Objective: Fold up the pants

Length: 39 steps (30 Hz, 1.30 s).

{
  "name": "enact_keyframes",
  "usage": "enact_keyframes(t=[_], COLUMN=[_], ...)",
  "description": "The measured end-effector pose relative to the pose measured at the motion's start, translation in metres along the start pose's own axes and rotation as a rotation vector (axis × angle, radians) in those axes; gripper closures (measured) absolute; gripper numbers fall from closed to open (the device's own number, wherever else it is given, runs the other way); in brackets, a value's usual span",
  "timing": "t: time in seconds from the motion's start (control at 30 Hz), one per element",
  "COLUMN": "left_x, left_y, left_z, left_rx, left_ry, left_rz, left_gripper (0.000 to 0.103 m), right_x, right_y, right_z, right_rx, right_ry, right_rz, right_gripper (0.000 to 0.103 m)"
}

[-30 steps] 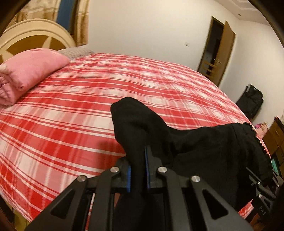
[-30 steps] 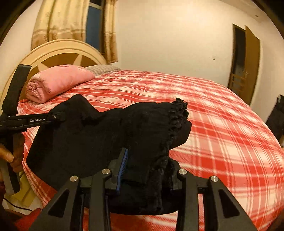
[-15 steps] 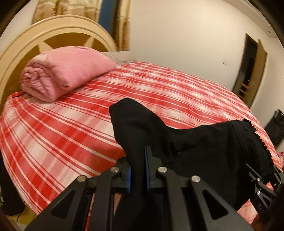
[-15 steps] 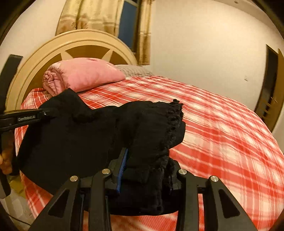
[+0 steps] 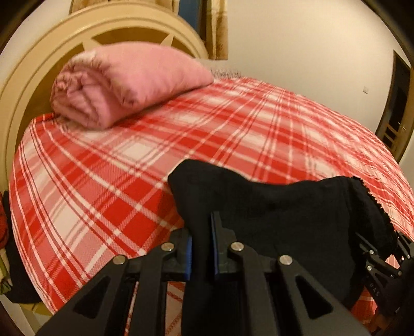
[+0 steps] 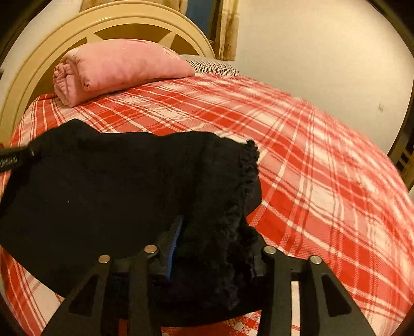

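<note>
The bed, spread with a red-and-white plaid cover, fills both views and serves as the landmark. At its head stands a cream arched headboard, and against that, on the cover, lies a rolled pink blanket.

Above the near edge of the bed hang the black pants, held up in the air between the two tools and not yet laid flat; one end carries a frilly, lace-like trim. The cloth sags between the two grips and bunches in places, so no neat fold shows.

The left gripper has its jaws pressed together on a bunch of the plain end of the pants. The right gripper pinches the thicker, trimmed end, its jaws kept somewhat apart by the wad of cloth between them.

As a judgement, the task is at an early stage: the garment is only lifted and stretched between both grips. Laying it on the bed, smoothing it and making the folds all remain.
</note>
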<state>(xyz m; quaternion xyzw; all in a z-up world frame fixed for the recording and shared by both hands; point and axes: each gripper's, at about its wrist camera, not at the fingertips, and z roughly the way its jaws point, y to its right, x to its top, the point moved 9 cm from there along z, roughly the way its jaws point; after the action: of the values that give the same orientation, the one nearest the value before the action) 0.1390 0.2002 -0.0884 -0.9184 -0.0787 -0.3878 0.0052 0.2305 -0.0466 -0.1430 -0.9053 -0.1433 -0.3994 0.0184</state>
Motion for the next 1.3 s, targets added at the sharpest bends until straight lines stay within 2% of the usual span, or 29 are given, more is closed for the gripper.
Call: enact_keyframes(t=[0.03,0.1,0.13,0.2,0.27,0.37,0.47,0.53,0.6,0.7,0.77,0.87,0.93,1.03,1.07,1.2,1.3], left_x=[-0.003,-0.009,-0.011,-0.017,-0.019,-0.017,-0.015,-0.016,-0.019,-0.022,-0.026,-0.031,-0.037,-0.049,-0.055,-0.057,-0.056], left_y=[-0.002,-0.004,-0.005,-0.01,-0.019,-0.035,-0.046,-0.042,-0.029,-0.004,0.011,0.024,0.025,0.015,0.011,0.005,0.004], left_z=[0.002,0.006,0.007,0.003,-0.002,-0.015,-0.039,-0.048,-0.055,-0.055,-0.053,-0.047,-0.037,-0.023,-0.019,-0.019,-0.016], left_rx=[0.009,0.034,0.047,0.091,0.121,0.152,0.189,0.17,0.148,0.114,0.089,0.062,0.066,0.088,0.081,0.078,0.073], left_ry=[-0.009,-0.031,-0.039,-0.041,-0.035,-0.016,0.033,0.049,0.057,0.054,0.045,0.042,0.017,-0.016,-0.021,0.002,-0.007], left_rz=[0.002,0.018,0.029,0.058,0.073,0.065,0.048,0.053,0.067,0.106,0.127,0.138,0.135,0.111,0.101,0.051,0.037], left_gripper=[0.085,0.078,0.073,0.064,0.051,0.036,0.035,0.033,0.033,0.033,0.033,0.033,0.033,0.032,0.029,0.017,0.015], right_x=[0.0,-0.001,-0.002,-0.007,-0.013,-0.018,-0.019,-0.013,-0.005,0.003,-0.001,-0.019,-0.032,-0.04,-0.037,0.004,0.035], right_y=[0.002,0.007,0.009,0.013,0.018,0.031,0.038,0.034,0.02,-0.001,-0.011,-0.011,-0.006,-0.005,-0.004,-0.015,-0.045], right_z=[0.001,0.001,-0.001,-0.008,-0.023,-0.053,-0.084,-0.097,-0.102,-0.098,-0.087,-0.059,-0.049,-0.05,-0.053,-0.072,-0.052], right_rx=[0.0,0.005,0.01,0.028,0.039,0.035,-0.005,-0.028,-0.021,-0.005,-0.003,0.007,-0.018,0.002,0.004,0.05,0.091], right_ry=[-0.005,-0.01,-0.014,-0.027,-0.017,0.052,0.145,0.18,0.194,0.181,0.153,0.058,0.02,0.009,0.01,0.118,0.112], right_rz=[0.01,0.038,0.049,0.069,0.092,0.158,0.215,0.211,0.174,0.107,0.08,0.093,0.078,0.062,0.072,0.084,0.022], right_gripper=[0.048,0.036,0.034,0.032,0.032,0.032,0.032,0.034,0.053,0.063,0.065,0.065,0.065,0.064,0.064,0.064,0.064])
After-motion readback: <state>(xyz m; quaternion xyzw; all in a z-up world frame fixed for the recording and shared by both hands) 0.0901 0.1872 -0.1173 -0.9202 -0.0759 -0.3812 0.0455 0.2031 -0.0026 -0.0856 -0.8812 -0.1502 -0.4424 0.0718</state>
